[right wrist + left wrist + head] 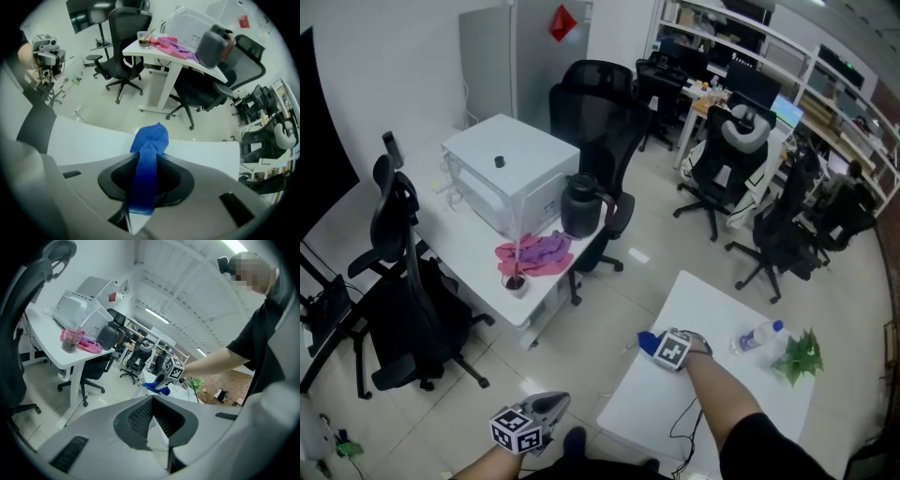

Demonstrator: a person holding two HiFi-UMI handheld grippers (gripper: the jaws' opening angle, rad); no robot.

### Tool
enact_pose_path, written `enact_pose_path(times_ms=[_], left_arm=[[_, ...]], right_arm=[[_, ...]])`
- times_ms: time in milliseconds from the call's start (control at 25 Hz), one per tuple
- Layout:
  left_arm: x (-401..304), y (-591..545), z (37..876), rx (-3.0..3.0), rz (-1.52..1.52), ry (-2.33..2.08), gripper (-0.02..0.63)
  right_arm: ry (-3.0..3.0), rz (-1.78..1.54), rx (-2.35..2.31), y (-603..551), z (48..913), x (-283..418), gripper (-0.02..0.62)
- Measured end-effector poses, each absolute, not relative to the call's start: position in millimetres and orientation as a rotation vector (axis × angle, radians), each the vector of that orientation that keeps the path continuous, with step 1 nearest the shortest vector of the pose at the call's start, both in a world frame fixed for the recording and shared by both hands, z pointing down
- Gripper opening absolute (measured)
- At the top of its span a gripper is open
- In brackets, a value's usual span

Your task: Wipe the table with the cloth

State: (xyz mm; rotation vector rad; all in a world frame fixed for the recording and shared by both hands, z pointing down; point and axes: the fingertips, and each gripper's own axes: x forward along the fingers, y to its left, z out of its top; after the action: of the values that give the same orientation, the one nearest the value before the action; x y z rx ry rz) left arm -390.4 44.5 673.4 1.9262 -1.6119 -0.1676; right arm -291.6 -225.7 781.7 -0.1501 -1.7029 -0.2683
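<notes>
A blue cloth (647, 343) rests bunched at the near-left edge of a small white table (712, 384). My right gripper (661, 347) points down at it, shut on the cloth. In the right gripper view the cloth (151, 138) runs up between the jaws of that gripper (149, 161), its free end lying on the table (84, 140). My left gripper (551, 403) hangs over the floor, left of the table, jaws shut with nothing in them. Its own view shows the left gripper (152, 401) aimed toward the cloth (152, 386) and the right gripper (161, 382).
A water bottle (759, 336) and a green plant (799, 354) sit at the table's far right; a thin cable (684, 422) crosses its near side. A larger desk (478, 253) to the left carries a box, a black jug (580, 206), a pink cloth (536, 253) and a cup (515, 281). Office chairs (403, 300) stand around.
</notes>
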Motion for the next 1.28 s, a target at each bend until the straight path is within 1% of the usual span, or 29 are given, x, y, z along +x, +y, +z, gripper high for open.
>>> enact_pose_path(times_ms=[160,280,440,640,960,1280], left_arm=[[-375.9,37.1,656.8,1.954,-0.157,-1.618,-0.005],[-357.7,21.7,642.7,1.986,-0.161,-1.611,-0.005],[-312.7,-6.7,619.5,2.059,-0.162,-1.564,-0.005],[-241.3,-40.6,599.3,2.14,-0.15,-1.497,-0.005],[-134.5,-83.0,577.6,2.252,-0.1,-1.365,-0.005],[-73.8,-109.4,563.7,2.335,-0.043,-1.27,-0.005]], right_arm=[[-1.913,-0.2,-0.097,-220.1,732.7,-263.5,0.094],[-2.065,-0.124,-0.026,-216.3,687.3,-223.6,0.094],[-2.202,-0.052,0.093,-212.4,635.9,-145.4,0.094],[-2.332,0.012,0.21,-202.1,591.5,-43.8,0.094],[-2.454,0.129,0.453,-190.3,549.1,108.0,0.094],[-2.51,0.26,0.689,-168.4,543.8,220.2,0.094]])
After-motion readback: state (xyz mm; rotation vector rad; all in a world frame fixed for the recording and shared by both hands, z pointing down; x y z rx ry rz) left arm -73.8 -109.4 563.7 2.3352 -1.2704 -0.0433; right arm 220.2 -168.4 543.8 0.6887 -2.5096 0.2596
